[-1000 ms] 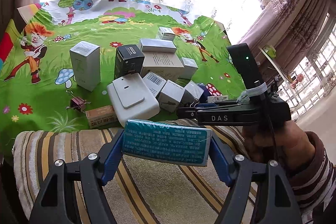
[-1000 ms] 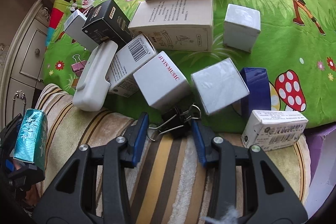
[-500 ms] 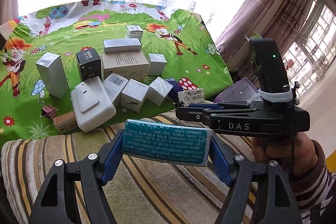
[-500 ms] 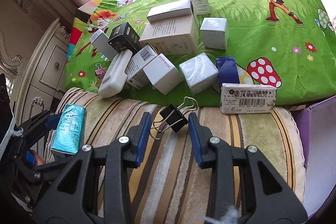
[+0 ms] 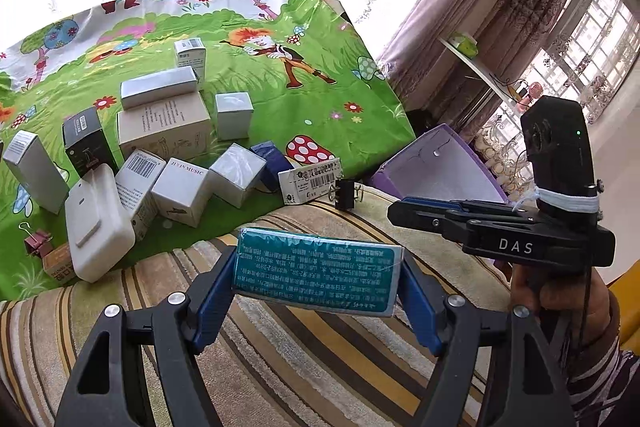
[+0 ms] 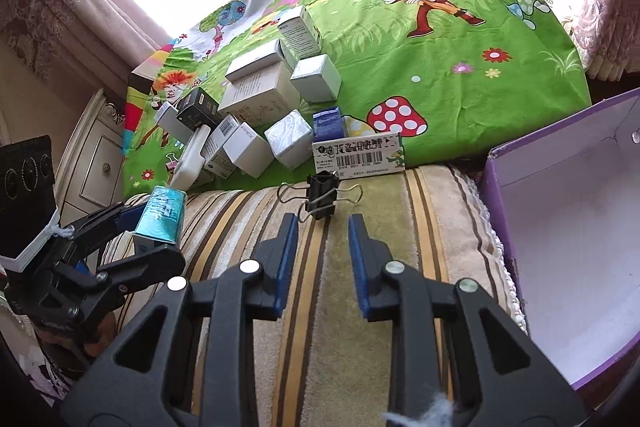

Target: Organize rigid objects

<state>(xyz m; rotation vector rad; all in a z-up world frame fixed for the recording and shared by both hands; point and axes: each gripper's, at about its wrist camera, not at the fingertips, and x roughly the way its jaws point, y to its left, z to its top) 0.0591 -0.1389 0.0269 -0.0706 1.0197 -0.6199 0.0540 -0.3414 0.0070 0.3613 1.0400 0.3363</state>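
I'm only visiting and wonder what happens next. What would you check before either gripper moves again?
1. Teal box secure in left gripper: ok, both pads press its ends.
2. Right gripper free: ok, its jaws are closing with nothing between them.
3. Black binder clip inside those jaws: not ok, it lies on the striped cushion just ahead of the fingertips.
4. Purple box open: ok.
5. Whole inside of the purple box visible: cannot tell, part is out of view.
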